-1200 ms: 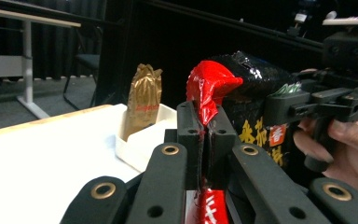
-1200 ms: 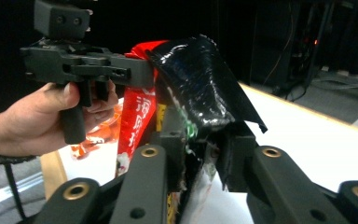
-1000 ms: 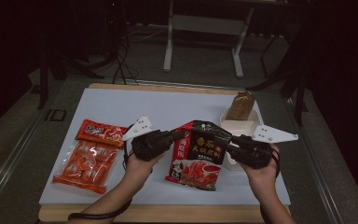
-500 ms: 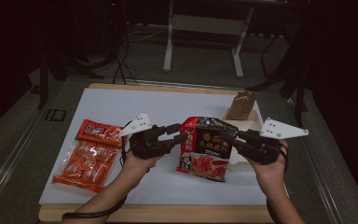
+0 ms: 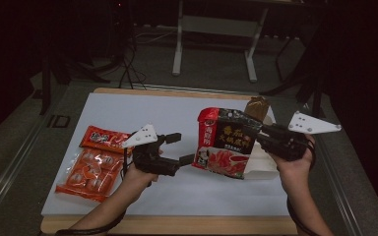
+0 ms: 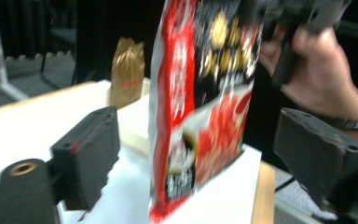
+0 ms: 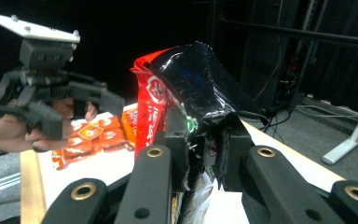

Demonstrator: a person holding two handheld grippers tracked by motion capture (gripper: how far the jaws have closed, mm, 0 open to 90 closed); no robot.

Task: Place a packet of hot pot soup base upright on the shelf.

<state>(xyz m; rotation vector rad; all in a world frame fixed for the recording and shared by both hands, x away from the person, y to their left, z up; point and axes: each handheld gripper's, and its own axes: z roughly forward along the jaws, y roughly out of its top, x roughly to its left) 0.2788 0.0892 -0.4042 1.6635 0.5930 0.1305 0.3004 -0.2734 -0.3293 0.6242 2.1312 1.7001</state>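
A red and black food packet [image 5: 229,142] hangs upright above the white mat [image 5: 142,110], tilted a little. My right gripper [image 5: 259,133] is shut on its crumpled black top edge [image 7: 191,79], at the right of the table. My left gripper [image 5: 181,147] is just left of the packet, and its jaws have just been opening. In the left gripper view the packet [image 6: 200,93] stands between the wide jaws with a gap on each side, touching neither pad. The person's right hand [image 6: 317,70] shows behind the packet.
Two orange-red snack packets [image 5: 91,164] lie on the mat at the left. A brown foil bag [image 5: 257,107] stands at the back right, by a white tray [image 5: 263,164] under the lifted packet. A wooden table edge [image 5: 177,225] runs along the front.
The left jaws have opened and let go of the packet. The right gripper has lifted the packet off the mat and drawn it up and to the right.
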